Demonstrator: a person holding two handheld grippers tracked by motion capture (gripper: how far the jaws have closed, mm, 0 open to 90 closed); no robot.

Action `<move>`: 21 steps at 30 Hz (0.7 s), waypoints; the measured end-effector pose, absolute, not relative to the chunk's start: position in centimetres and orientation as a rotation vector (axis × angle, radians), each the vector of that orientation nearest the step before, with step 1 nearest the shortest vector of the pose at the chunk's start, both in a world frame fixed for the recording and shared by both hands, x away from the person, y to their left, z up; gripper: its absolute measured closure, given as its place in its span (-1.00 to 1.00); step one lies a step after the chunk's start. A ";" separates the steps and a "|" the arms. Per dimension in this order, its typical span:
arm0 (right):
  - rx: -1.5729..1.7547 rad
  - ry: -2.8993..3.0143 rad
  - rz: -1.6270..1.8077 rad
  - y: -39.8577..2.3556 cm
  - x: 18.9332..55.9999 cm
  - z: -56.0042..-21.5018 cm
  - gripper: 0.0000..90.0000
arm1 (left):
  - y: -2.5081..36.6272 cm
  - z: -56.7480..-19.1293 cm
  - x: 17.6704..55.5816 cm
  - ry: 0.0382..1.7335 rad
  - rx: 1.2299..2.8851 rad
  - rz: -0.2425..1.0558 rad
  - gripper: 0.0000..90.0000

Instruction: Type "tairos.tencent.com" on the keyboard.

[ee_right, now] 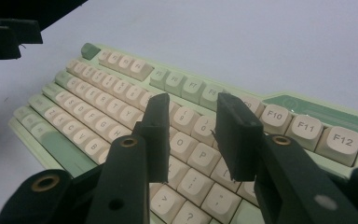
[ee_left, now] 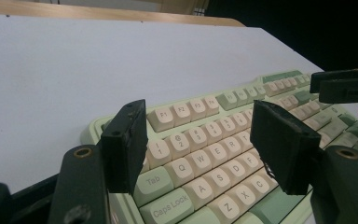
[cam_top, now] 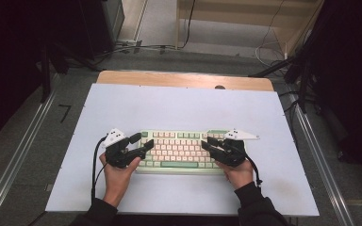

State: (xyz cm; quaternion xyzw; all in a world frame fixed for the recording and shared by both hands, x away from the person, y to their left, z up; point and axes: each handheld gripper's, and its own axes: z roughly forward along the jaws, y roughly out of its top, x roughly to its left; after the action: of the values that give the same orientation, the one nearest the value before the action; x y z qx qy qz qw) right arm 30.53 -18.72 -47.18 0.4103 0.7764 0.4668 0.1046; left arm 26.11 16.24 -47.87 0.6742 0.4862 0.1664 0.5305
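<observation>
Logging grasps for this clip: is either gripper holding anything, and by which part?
Nothing is held. The left gripper and right gripper both hover over the keyboard with open, empty jaws.

From above our side of the table, we look forward and down, far back. Our two gripper cameras sit low and close, aiming inward from eight and four o'clock; all three share the keyboard (cam_top: 179, 150).
</observation>
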 end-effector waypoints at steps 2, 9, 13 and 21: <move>1.212 2.291 1.377 -18.7 30.6 -47.2 0.53 | 16.3 -47.9 26.1 1.160 1.609 0.397 -0.17; 1.196 2.320 1.373 -18.3 30.9 -47.4 0.85 | 16.3 -47.9 26.0 1.169 1.603 0.384 -0.15; 1.187 2.330 1.368 -17.9 31.1 -47.4 0.94 | 16.3 -48.0 26.0 1.169 1.603 0.381 -0.15; 1.172 2.359 1.343 -17.2 31.4 -47.8 0.95 | 16.4 -48.1 26.0 1.183 1.601 0.383 -0.15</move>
State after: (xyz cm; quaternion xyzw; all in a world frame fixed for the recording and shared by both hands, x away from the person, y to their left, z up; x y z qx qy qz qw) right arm 31.42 -17.22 -47.79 0.3947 0.7945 0.4521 0.0923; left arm 26.02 16.35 -48.10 0.6701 0.4955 0.1605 0.5288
